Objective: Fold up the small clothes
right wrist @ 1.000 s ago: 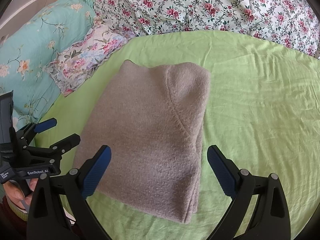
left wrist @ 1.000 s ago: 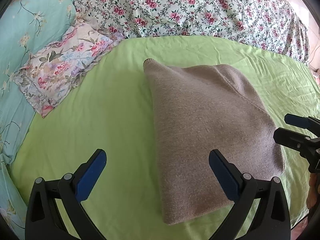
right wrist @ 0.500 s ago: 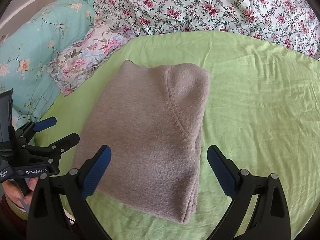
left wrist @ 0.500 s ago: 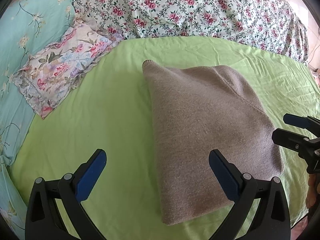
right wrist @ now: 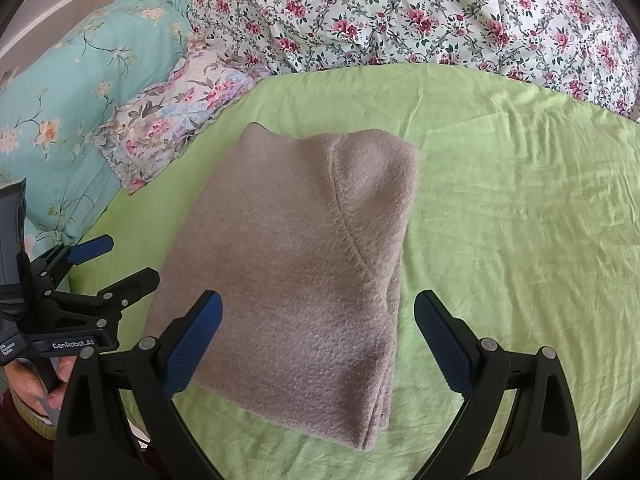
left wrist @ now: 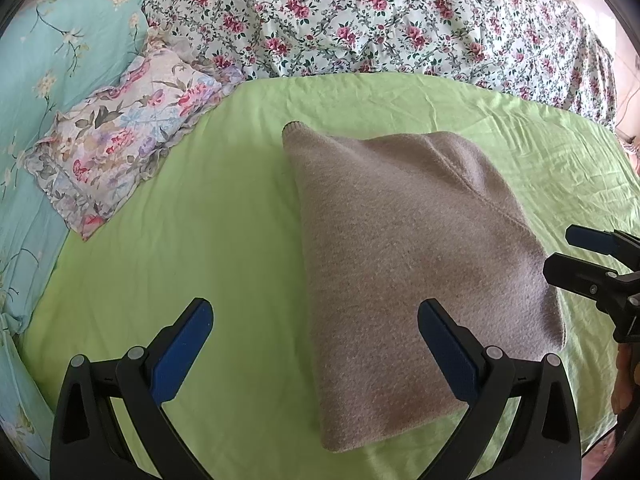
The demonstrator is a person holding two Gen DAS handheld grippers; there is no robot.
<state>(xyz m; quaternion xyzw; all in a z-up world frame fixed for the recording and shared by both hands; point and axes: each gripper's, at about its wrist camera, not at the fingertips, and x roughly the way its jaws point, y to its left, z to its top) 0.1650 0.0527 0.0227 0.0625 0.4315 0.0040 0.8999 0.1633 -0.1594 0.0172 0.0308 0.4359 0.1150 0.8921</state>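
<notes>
The folded grey-brown sweater (left wrist: 416,276) sat flat on the lime green sheet (left wrist: 208,248), pretty much in the middle of it. In the left wrist view its long axis ran from about 6 o'clock up toward 11 o'clock, with a ribbed corner poking out at the far end around 11 and the wide end nearest the camera. A seam ran diagonally across the right part of the top layer. From the right wrist camera the same sweater (right wrist: 296,264) leaned the other way, near end at 6 and far end toward 12, stacked fold edges showing along its right side.

The left gripper (left wrist: 314,344) was spread wide with nothing in it, blue pads (left wrist: 182,354) apart; its right finger was in front of the sweater's near part and the left one over bare sheet. The right gripper (right wrist: 318,340) was wide too and empty, left finger over the sweater's near left corner, right finger over the sheet. Couldn't tell if either was touching the fabric.

A small floral pillow (left wrist: 120,148) lay at 10 o'clock, well apart from the sweater, next to a teal floral quilt (left wrist: 52,64). A rose-print bedspread (left wrist: 380,20) covered the 12 o'clock side.
</notes>
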